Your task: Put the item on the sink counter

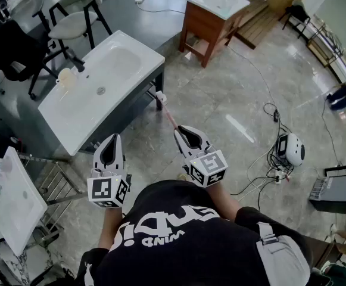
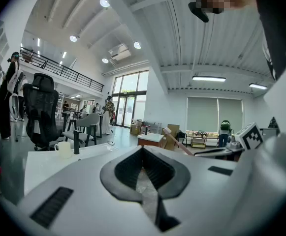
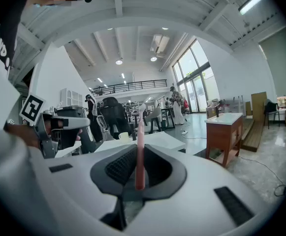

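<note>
The right gripper (image 1: pixel 183 133) sits just below the middle of the head view, its jaws clamped on the handle of a pink toothbrush (image 1: pixel 168 114). The brush sticks out past the jaw tips, up and left in the frame, and its white head ends just beside the right corner of the sink counter (image 1: pixel 128 70). It is over the grey floor (image 1: pixel 220 100), not on the counter. In the right gripper view the pink handle stands upright between the dark pads, which press it from both sides.

The left gripper (image 1: pixel 112 140) is lower left of centre, beside the right one and apart from it. Its jaws are together with nothing between them.

The counter runs across the upper left of the head view, a white top with a basin on a dark frame. A cup (image 1: pixel 66 78) and a dark tap (image 1: pixel 74 59) stand at its far left edge. A chair (image 1: pixel 75 18) is behind it at the top left, and a wooden vanity (image 1: pixel 211 16) stands at the top centre. Cables (image 1: pixel 268 159) lie on the floor at the right.
</note>
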Demonstrator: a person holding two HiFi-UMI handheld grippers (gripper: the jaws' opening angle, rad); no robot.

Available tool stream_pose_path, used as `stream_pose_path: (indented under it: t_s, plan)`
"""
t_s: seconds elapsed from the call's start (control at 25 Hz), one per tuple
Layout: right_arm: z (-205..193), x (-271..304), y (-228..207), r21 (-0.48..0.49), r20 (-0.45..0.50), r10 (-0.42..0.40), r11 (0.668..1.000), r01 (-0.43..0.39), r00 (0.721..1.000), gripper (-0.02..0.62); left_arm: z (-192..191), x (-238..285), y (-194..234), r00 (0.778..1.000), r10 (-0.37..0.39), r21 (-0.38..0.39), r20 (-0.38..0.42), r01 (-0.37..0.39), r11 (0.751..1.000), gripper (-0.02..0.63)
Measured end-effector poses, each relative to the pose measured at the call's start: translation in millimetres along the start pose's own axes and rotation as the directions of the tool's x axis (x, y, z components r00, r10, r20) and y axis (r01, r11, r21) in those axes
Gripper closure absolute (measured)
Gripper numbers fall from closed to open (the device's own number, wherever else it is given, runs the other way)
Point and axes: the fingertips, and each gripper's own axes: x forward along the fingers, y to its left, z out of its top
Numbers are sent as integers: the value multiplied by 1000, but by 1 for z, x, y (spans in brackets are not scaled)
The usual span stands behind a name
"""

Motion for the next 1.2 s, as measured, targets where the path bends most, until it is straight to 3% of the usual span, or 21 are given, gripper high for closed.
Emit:
stream_pose_path:
  t_s: [0.8, 1.2]
  plan:
    - [0, 0, 23, 53, 72, -79, 996, 76, 994, 534, -11, 1, 13, 990, -138, -1, -22, 138, 990, 584]
    - [-6, 19, -4, 76, 61, -112, 991, 107, 992, 534, -16, 36, 19, 987, -157, -9, -30, 157, 988, 586]
